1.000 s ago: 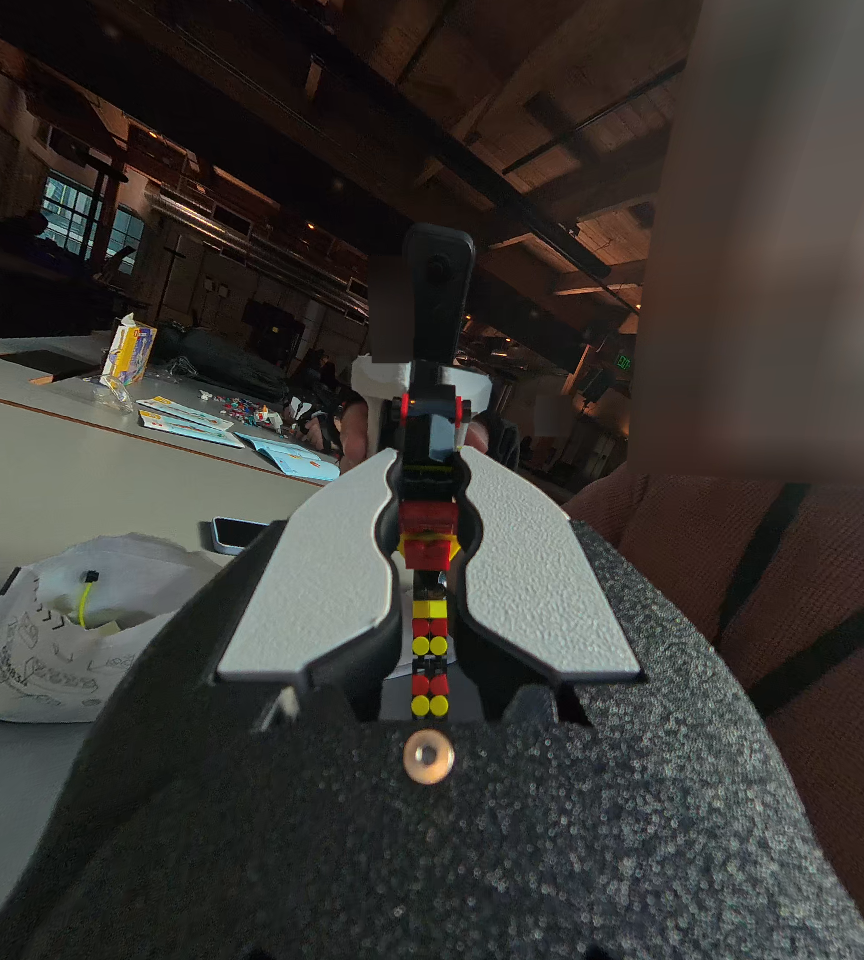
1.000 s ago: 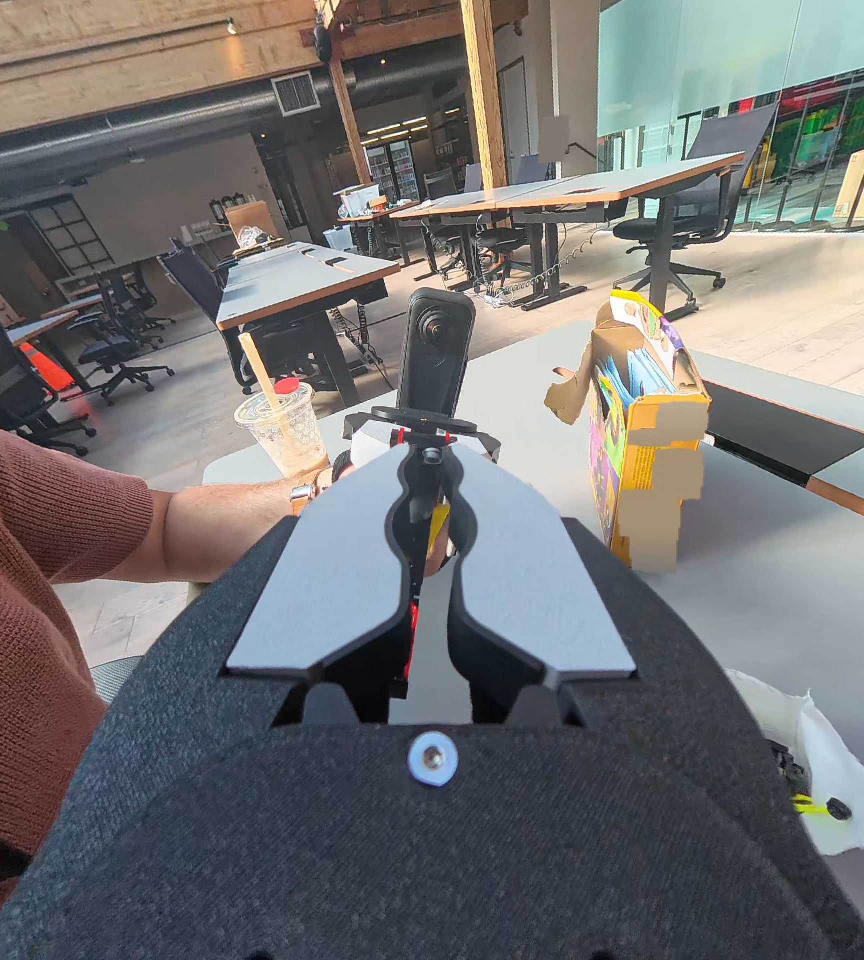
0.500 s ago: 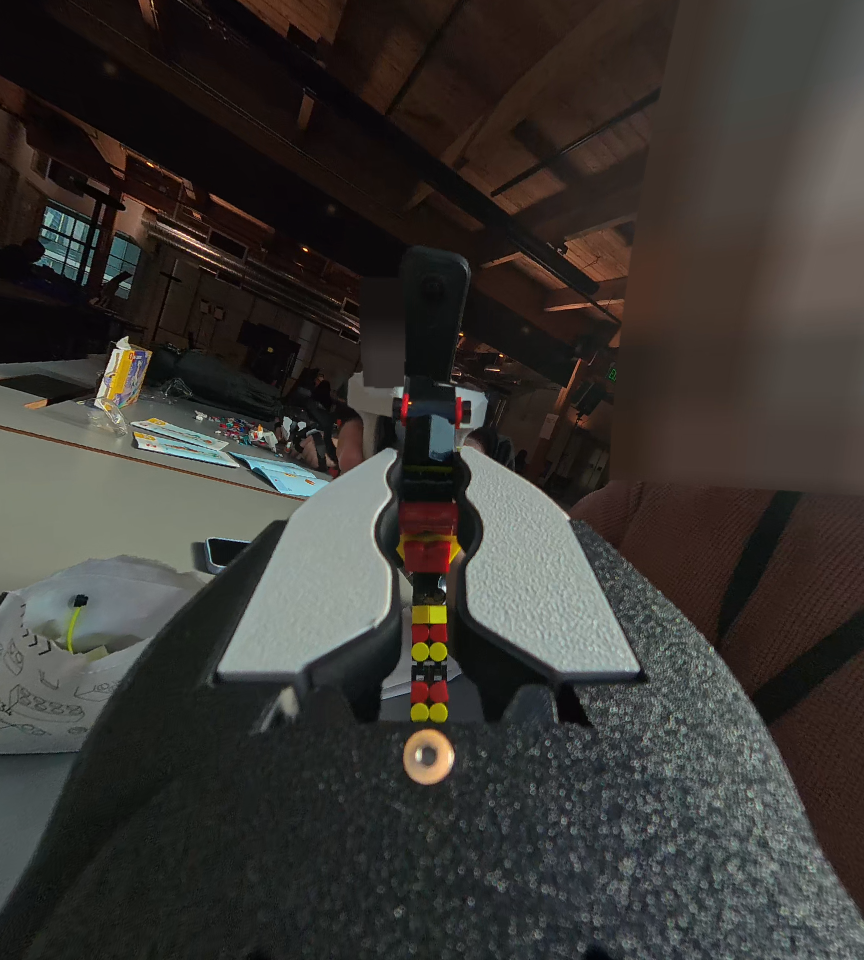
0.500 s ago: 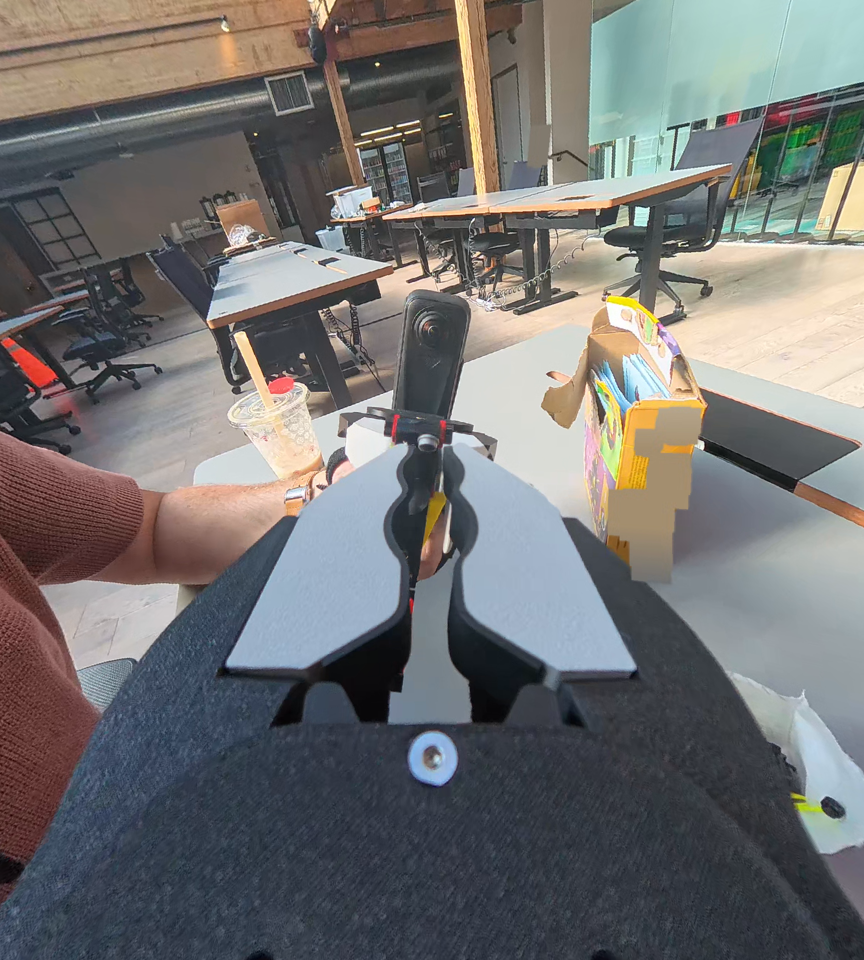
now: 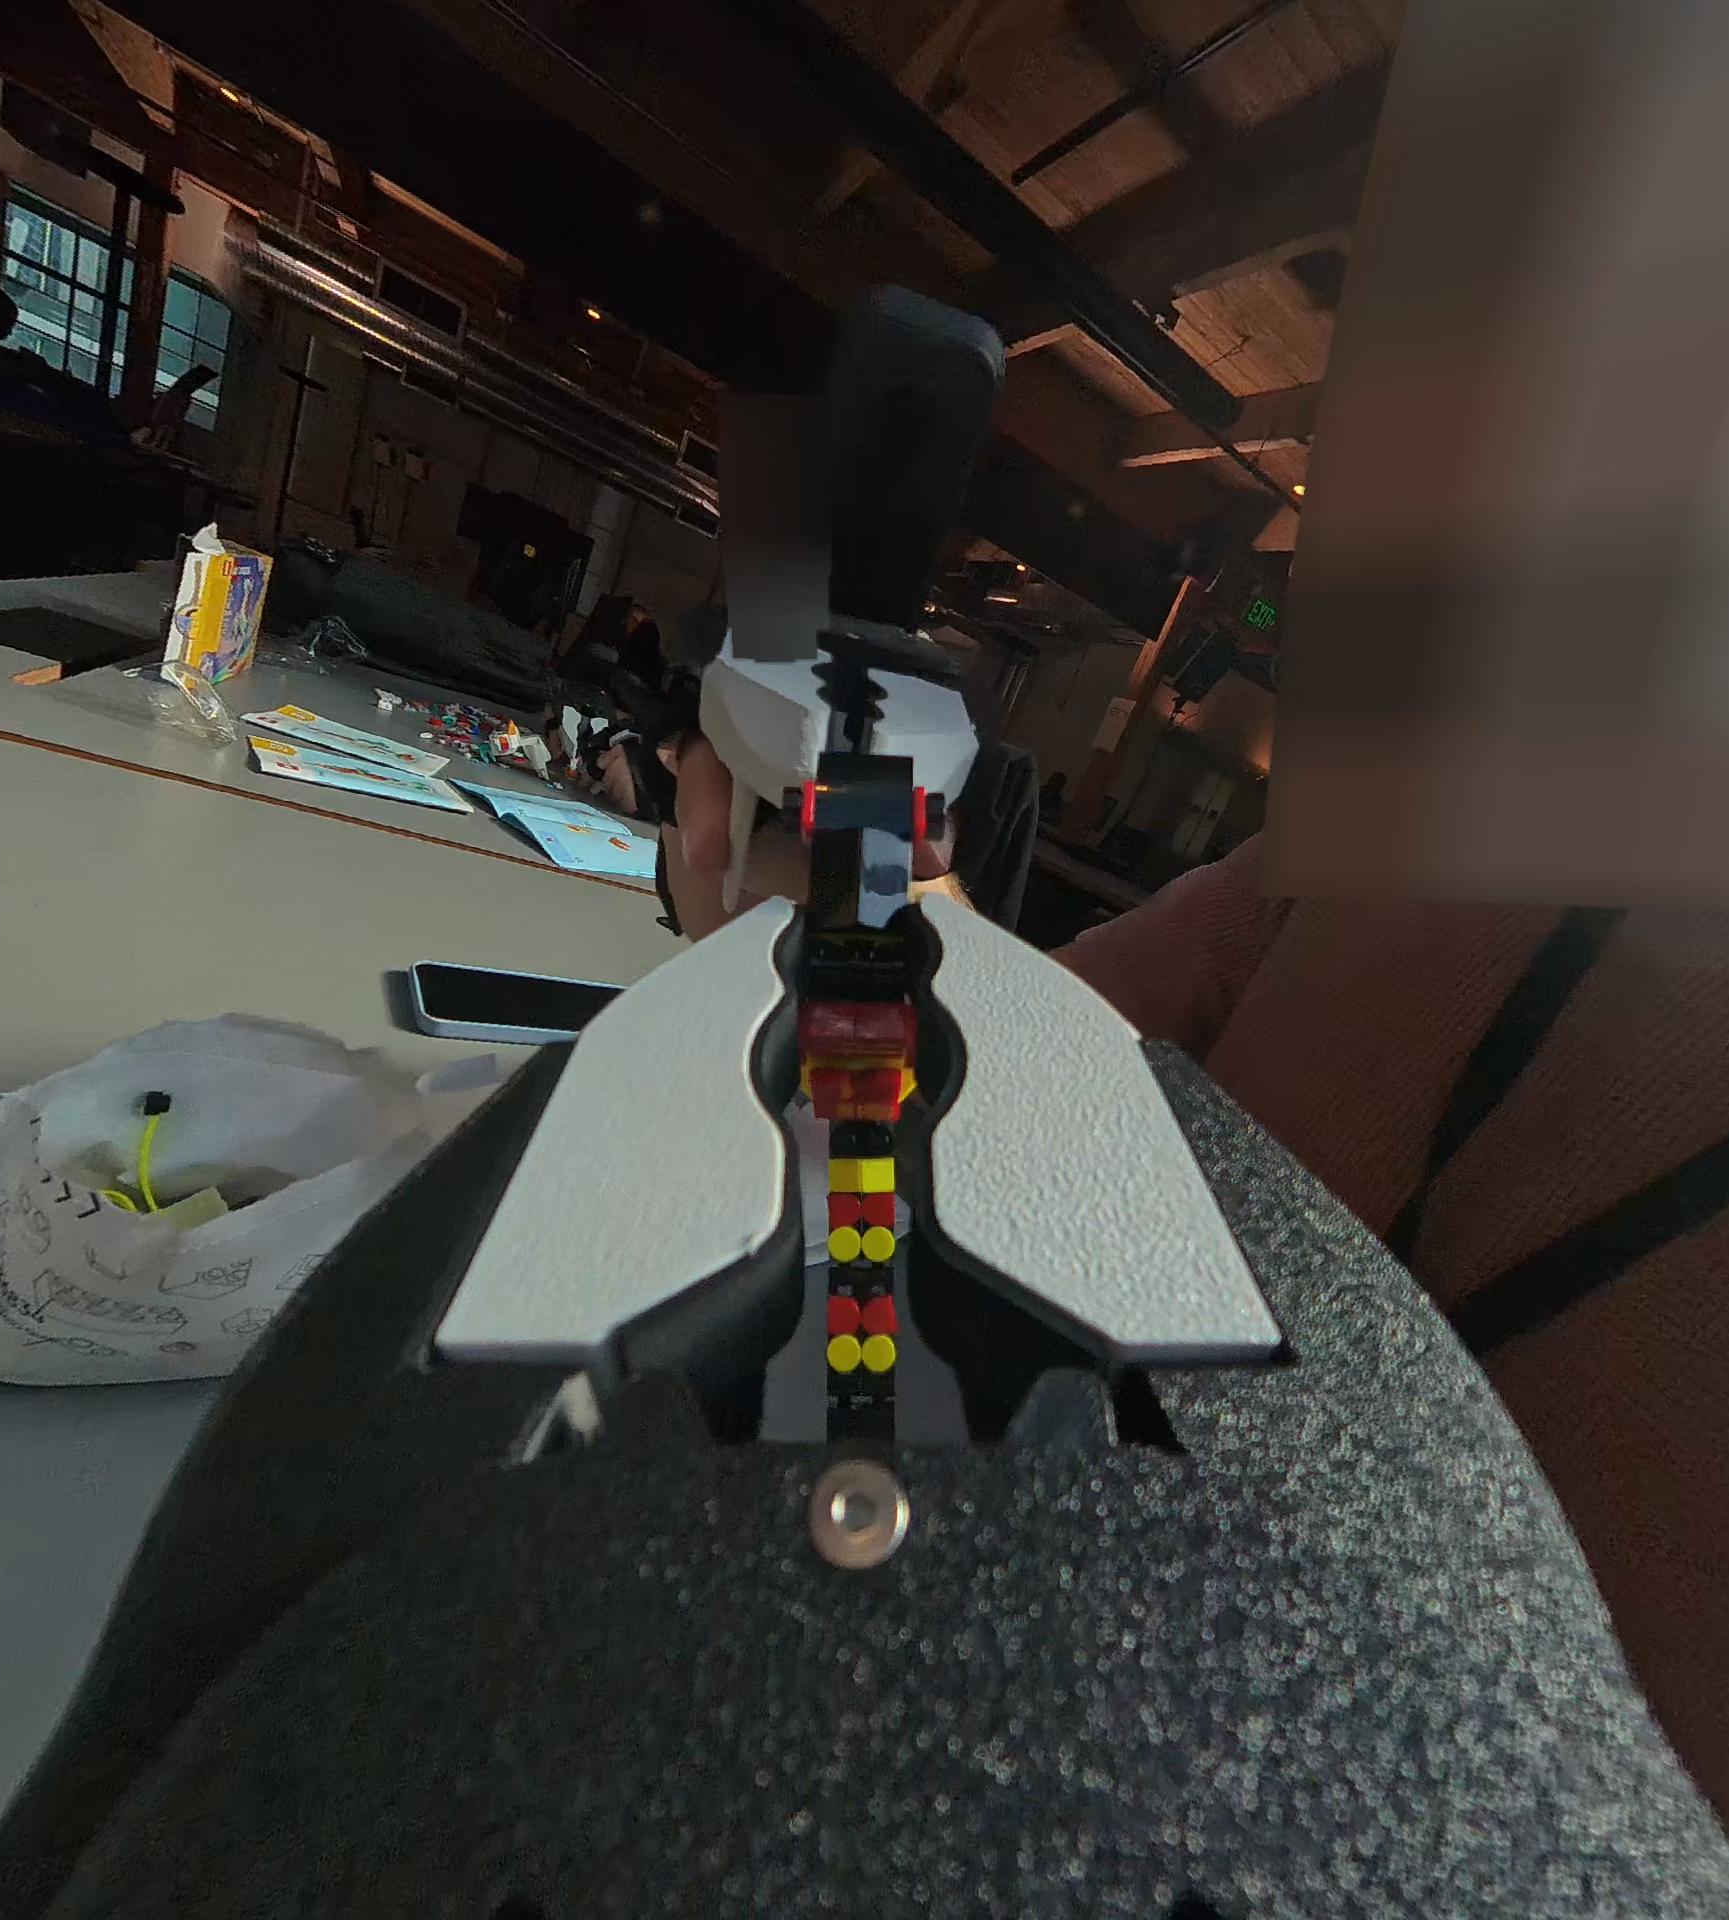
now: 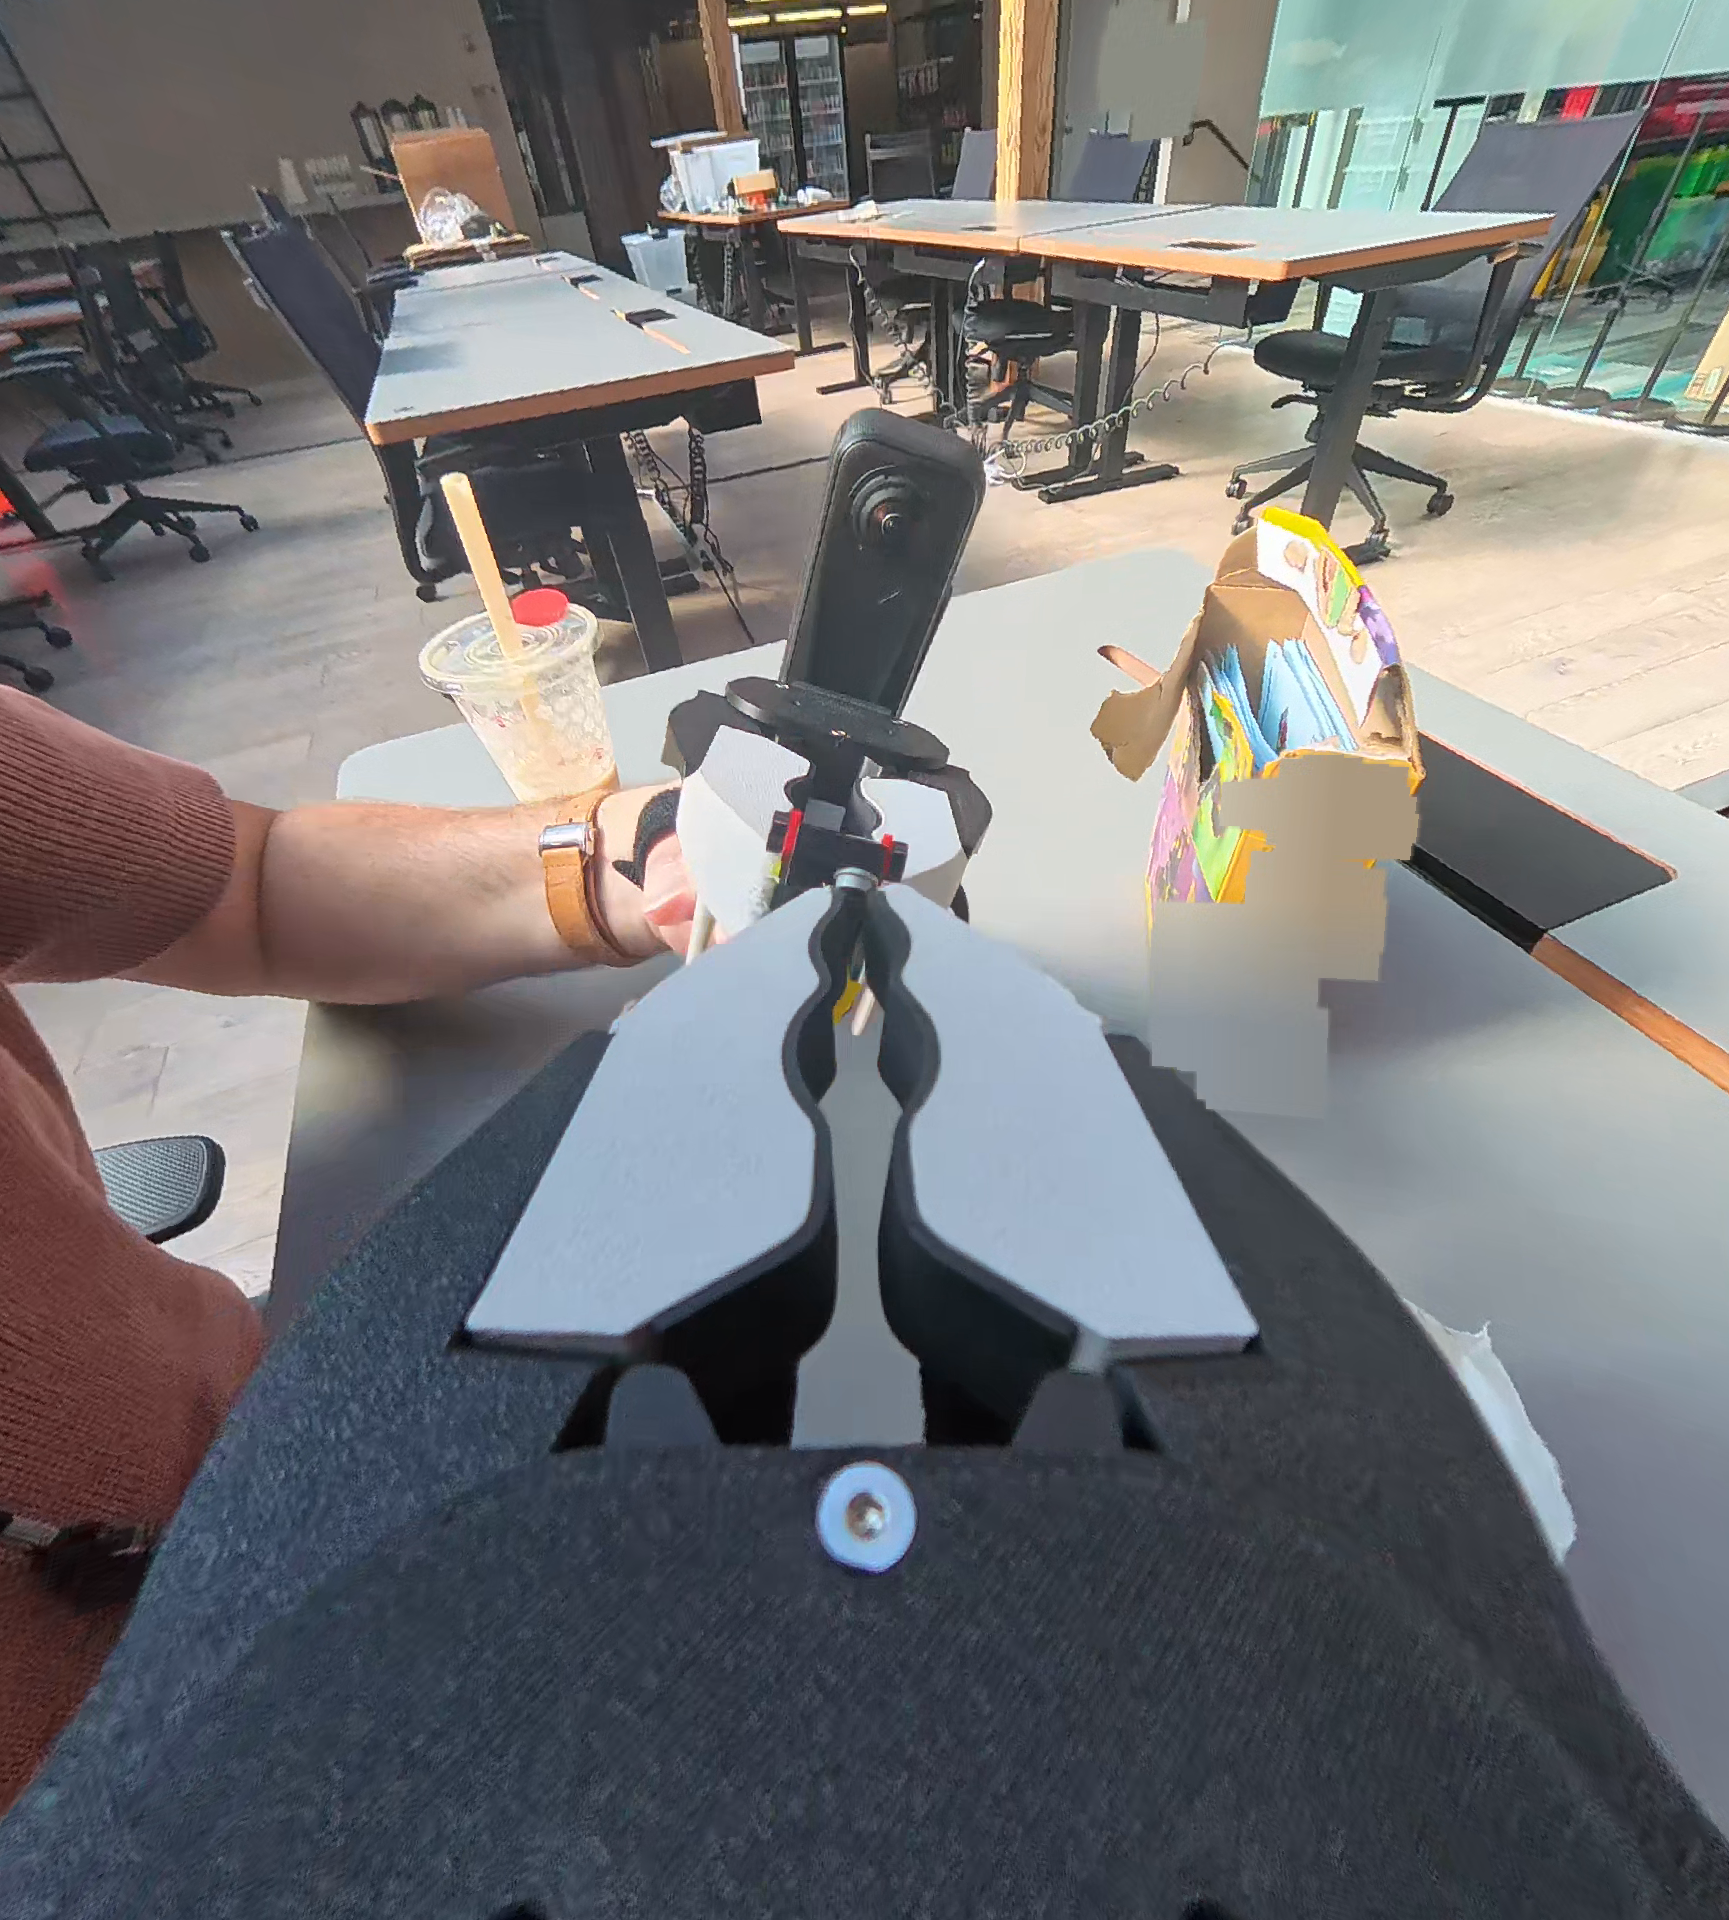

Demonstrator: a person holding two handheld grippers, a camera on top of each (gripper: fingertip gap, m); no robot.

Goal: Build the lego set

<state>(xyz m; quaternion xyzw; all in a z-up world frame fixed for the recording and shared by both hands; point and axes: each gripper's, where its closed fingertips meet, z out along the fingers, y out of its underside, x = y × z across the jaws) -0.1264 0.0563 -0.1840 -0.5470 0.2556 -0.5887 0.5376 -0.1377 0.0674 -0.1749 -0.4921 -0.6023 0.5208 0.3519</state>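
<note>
Rust knit sleeve [image 6: 39,852], tan watch strap [image 6: 569,888] — grey-faced tongs [image 6: 855,925]

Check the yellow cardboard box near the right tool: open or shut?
Open. The yellow cardboard box stands upright with its top flaps torn apart, blue paper showing inside.

The right gripper [image 6: 855,914] has pulled back off the lego model [image 5: 858,1049]; its gap at frame centre, earlier filled with bricks, now shows bare table, and its tips sit nearly together.
</note>
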